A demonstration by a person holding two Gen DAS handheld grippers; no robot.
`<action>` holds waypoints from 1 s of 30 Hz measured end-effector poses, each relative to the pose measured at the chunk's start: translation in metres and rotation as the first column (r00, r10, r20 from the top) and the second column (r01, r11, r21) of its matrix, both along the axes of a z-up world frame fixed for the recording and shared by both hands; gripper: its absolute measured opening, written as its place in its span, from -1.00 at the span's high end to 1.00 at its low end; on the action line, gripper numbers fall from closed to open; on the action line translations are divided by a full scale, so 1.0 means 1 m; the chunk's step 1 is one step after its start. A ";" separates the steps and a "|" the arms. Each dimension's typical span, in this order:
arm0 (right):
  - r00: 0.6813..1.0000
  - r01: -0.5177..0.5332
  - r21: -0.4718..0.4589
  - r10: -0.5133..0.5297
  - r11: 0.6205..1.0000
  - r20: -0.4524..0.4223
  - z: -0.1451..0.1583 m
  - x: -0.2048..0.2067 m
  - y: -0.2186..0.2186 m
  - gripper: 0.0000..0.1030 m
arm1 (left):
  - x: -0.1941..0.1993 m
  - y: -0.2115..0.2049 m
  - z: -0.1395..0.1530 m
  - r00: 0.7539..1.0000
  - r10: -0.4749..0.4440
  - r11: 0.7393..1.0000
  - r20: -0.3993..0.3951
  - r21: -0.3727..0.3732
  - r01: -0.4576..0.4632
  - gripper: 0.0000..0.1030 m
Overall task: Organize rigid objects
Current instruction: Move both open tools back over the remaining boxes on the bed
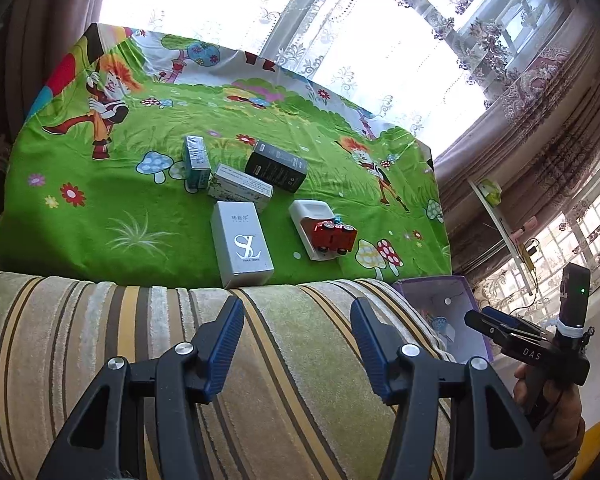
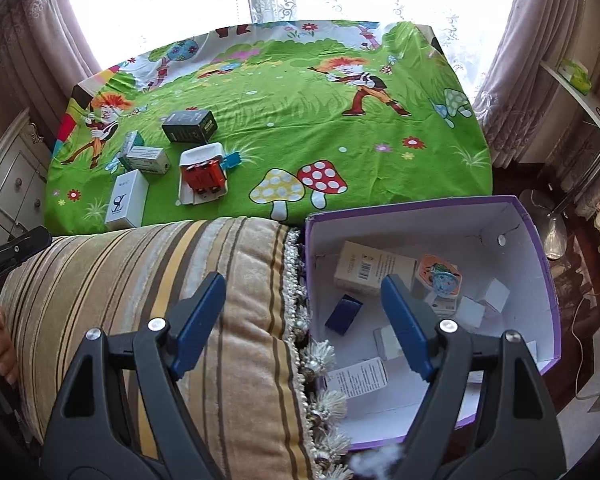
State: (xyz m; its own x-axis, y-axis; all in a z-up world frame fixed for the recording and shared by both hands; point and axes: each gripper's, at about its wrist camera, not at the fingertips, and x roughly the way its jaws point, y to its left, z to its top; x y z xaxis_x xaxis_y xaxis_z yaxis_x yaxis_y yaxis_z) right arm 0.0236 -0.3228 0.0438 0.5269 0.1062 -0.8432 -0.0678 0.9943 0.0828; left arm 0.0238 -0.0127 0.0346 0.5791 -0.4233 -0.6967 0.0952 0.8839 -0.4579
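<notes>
Several small boxes lie on the green cartoon cloth: a silver "SL" box (image 1: 241,245) (image 2: 126,200), a black box (image 1: 276,166) (image 2: 189,125), a grey-white box (image 1: 240,189) (image 2: 147,159) and a teal box (image 1: 196,162). A red toy car (image 1: 334,237) (image 2: 203,178) rests on a white box (image 1: 310,216) (image 2: 202,154). My left gripper (image 1: 298,336) hangs open and empty over a striped cushion, short of the cloth. My right gripper (image 2: 302,308) is open and empty, straddling the cushion's fringe and a purple storage box (image 2: 534,240) holding several small boxes.
The striped cushion (image 1: 260,360) (image 2: 160,280) lies between both grippers and the table. The purple box (image 1: 432,292) sits to its right, below the table's edge. Curtains and a window stand behind. A cabinet (image 2: 12,184) is on the left and a shelf (image 2: 576,80) on the right.
</notes>
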 end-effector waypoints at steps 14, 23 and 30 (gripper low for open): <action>0.993 -0.023 0.143 0.038 0.990 -0.110 -0.025 0.101 0.031 -0.60 | 0.051 0.028 -0.004 0.999 0.034 0.995 -0.023 0.092 -0.032 -0.10; 0.978 -0.024 0.220 0.068 0.975 -0.195 -0.050 0.152 0.040 -0.54 | 0.107 0.039 -0.016 0.996 0.058 0.987 -0.074 0.151 -0.046 -0.10; 0.961 0.042 0.268 0.034 0.963 -0.273 -0.066 0.186 0.046 -0.46 | 0.154 0.040 -0.029 0.987 0.101 0.979 -0.121 0.189 -0.077 -0.10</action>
